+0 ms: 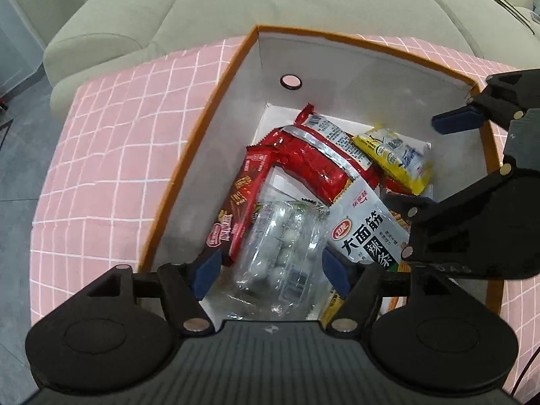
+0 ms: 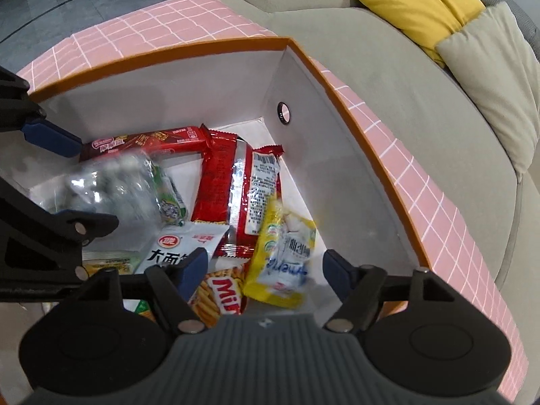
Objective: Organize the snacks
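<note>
Both grippers hang over orange-rimmed white cardboard box [image 1: 354, 67] on pink grid tablecloth [image 1: 118, 135], w/ beige sofa [image 1: 270, 6] behind. Left gripper [image 1: 270, 265] jaws spread wide, nothing pinched; clear plastic pack of white balls [image 1: 280, 246] lies loose btwn them. Right gripper [image 2: 263, 266] jaws apart too, empty; yellow-white snack pouch [image 2: 287, 256] below, inside box beside red foil packs [image 2: 222, 182].
</note>
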